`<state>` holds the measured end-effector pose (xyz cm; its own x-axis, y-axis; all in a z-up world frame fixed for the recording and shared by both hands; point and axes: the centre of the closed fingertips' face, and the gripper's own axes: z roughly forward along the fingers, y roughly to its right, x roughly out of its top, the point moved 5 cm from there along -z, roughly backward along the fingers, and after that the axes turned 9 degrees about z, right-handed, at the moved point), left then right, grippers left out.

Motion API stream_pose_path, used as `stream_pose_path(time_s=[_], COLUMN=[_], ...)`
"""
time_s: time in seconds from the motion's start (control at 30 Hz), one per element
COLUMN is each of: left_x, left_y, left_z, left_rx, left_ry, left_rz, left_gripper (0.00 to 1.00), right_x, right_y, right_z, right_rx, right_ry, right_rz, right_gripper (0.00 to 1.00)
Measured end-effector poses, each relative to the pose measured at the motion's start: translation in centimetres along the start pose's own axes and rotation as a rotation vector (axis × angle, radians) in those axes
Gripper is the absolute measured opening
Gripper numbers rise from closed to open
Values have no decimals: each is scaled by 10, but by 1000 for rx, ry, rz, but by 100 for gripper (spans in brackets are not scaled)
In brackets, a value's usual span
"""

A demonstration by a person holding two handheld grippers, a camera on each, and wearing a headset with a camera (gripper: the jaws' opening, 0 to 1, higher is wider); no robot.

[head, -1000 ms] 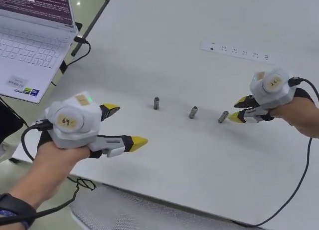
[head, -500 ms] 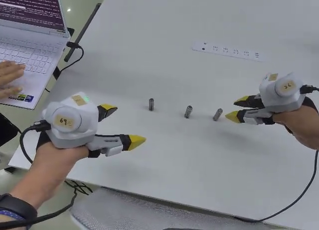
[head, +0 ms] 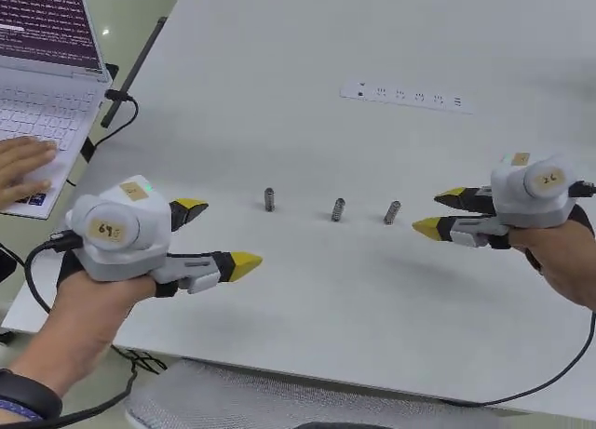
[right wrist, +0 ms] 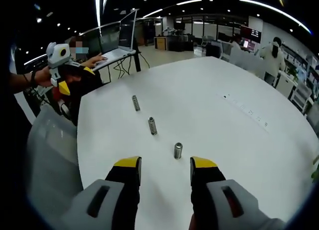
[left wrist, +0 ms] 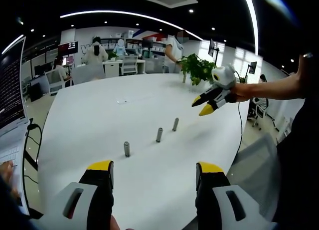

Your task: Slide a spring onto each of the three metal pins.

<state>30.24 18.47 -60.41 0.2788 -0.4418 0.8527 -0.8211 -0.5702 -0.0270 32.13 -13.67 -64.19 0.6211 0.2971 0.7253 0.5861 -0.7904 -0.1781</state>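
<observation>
Flanking three cylindrical metal pins (head: 338,209) on white table (head: 279,94), left gripper (head: 219,232), right gripper (head: 438,211), yellow-tipped fingers (head: 244,260) released

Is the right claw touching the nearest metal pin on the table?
No, the right claw hangs open beside the nearest metal pin, with bare white table visible between its yellow tips and the pin.

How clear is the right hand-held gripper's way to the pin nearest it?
Likely clear, so yes: the right hand-held gripper is open, its jaws pointing at the nearest pin, which stands just ahead with bare table between them.
</observation>
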Motion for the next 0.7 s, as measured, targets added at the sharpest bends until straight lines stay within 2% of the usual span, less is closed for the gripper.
stream_pose_path(time_s=[0.4,0.7], left_x=[5,5], left_y=[-3,-7], left_z=[2,-3], left_rx=[-7,1], left_ry=[12,19], left_rz=[9,11], left_gripper=[63,64], right_x=[-11,-18], right_y=[-17,-27], right_z=[-21,-40], right_rx=[-33,-69], right_ry=[61,104], right_rz=[65,106], right_gripper=[43,50])
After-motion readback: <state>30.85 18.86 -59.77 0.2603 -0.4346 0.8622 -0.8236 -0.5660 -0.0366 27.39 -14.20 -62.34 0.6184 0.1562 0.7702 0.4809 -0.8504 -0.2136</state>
